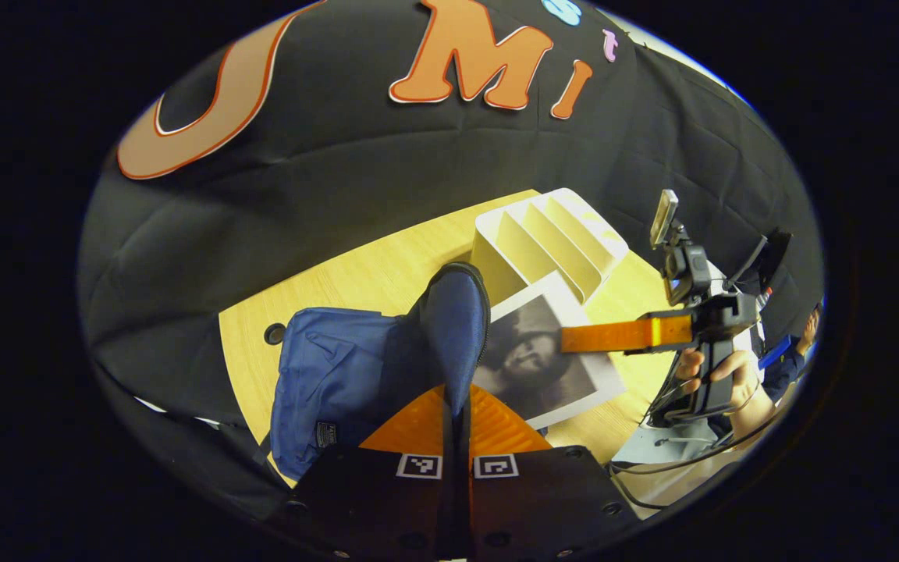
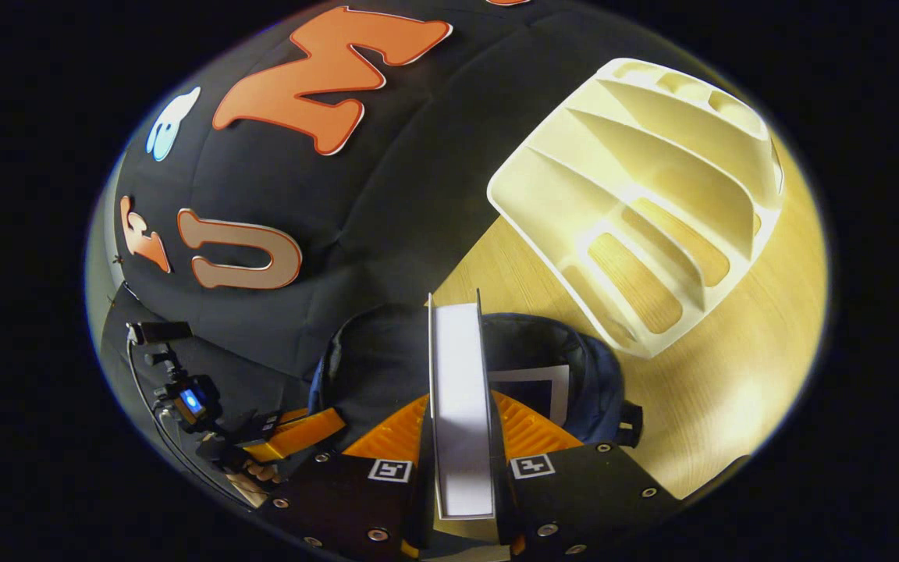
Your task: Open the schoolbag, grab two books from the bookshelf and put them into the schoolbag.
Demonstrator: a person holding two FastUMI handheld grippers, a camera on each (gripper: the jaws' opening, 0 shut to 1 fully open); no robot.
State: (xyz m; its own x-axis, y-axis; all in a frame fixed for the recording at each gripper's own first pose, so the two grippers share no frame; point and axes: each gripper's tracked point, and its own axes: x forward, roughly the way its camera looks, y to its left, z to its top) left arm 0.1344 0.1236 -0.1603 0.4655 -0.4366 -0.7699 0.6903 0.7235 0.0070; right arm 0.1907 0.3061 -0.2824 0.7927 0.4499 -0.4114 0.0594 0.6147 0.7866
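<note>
The blue schoolbag lies on the wooden table. My left gripper is shut on its dark opening rim and holds it up. My right gripper is shut on a book, seen edge-on with white pages, above the bag's open mouth. In the left gripper view that book's grey photo cover is beside the lifted rim, with the right gripper on it. Another book lies inside the bag. The white bookshelf has empty slots.
The bookshelf stands just behind the bag at the table's far edge. A person's hand holds the right gripper's handle, with cables hanging below. The left gripper shows low at the left of the right gripper view. A round hole marks the table.
</note>
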